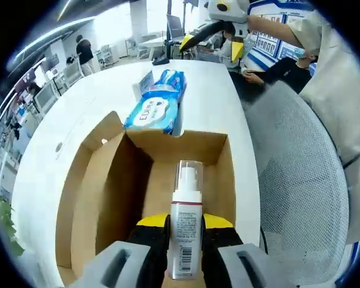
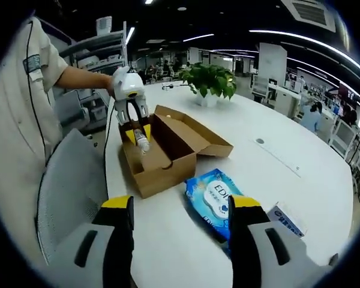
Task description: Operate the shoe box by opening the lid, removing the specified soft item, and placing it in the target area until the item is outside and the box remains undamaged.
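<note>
Brown cardboard fills the middle of my left gripper view: the box (image 1: pixel 117 198) sits open on the white table (image 1: pixel 84 108), its lid (image 1: pixel 69 198) folded out flat to one side. My left gripper (image 1: pixel 185 231) hangs over the open box, its yellow-tipped jaws clenched on a small white spray bottle (image 1: pixel 185 228) with a clear cap, held at its labelled body. The bottle points along the jaws, over the inside of the box.

Just past the far wall of the box lies a blue pack of wipes (image 1: pixel 158 105), flat on the table and outside the box. A small white carton (image 1: pixel 142 84) lies beside it.

In my right gripper view the same box (image 2: pixel 162 159) stands near the table's edge with the lid (image 2: pixel 195 133) laid open. The left gripper (image 2: pixel 134 123) reaches in from the left, held by a person's hand, with the bottle (image 2: pixel 142 141) in its jaws just above the box. My right gripper (image 2: pixel 180 231) is released, jaws wide apart and gripping nothing, hovering over the table near the wipes (image 2: pixel 213 198), which lie beside the box. The carton (image 2: pixel 286 219) sits just beyond them. A potted plant (image 2: pixel 211 81) stands farther down the table, and a grey mesh chair (image 2: pixel 72 192) sits at the table's edge.
</note>
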Demonstrator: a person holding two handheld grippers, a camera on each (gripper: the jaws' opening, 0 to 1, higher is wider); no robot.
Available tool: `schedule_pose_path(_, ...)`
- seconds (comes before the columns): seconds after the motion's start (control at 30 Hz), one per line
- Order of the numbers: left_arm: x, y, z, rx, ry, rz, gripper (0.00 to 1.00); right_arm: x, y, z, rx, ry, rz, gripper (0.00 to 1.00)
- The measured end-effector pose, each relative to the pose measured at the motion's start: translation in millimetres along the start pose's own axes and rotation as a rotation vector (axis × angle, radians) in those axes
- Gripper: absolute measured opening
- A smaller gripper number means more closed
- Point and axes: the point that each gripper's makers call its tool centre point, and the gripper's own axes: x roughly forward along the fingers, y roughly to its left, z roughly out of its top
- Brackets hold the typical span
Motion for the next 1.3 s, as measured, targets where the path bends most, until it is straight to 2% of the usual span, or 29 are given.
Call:
schedule_pose_path(0.2,-1.6,-9.5,25.8,0.023,-0.049,-0.004,0.19,12.4,12.9,7.0,-0.024,-0.003,0.039,0.56)
schedule_pose_path(0.47,-3.2,-13.3,46.6,0.051,-0.097,-0.007,0.19,26.4,19.9,14.5,-0.045,-0.001,0.054,0.45)
schedule_pose_path(0.63,-3.3,-19.1,63.0,0.058,-0.148,-0.012,0.19,33.7,26.2,19.4,-0.064,-0.003,0.073,0.40)
schedule_pose_path(0.77,0.1,-22.2,69.7,0.058,-0.156,-0.010,0.19,37.6,31.6,23.0,-0.078,-0.003,0.092,0.37)
schedule_pose_path(0.87,1.0,-26.8,79.1,0.059,-0.189,-0.015,0.19,41.2,35.9,25.9,-0.096,-0.003,0.108,0.34)
schedule_pose_path(1.1,2.7,-33.5,89.2,0.064,-0.233,-0.029,0.19,46.1,47.4,36.2,-0.119,-0.021,0.149,0.28)
schedule_pose_path(1.3,2.1,-38.1,95.2,0.046,-0.279,-0.044,0.19,48.9,58.9,40.5,-0.122,-0.035,0.191,0.31)
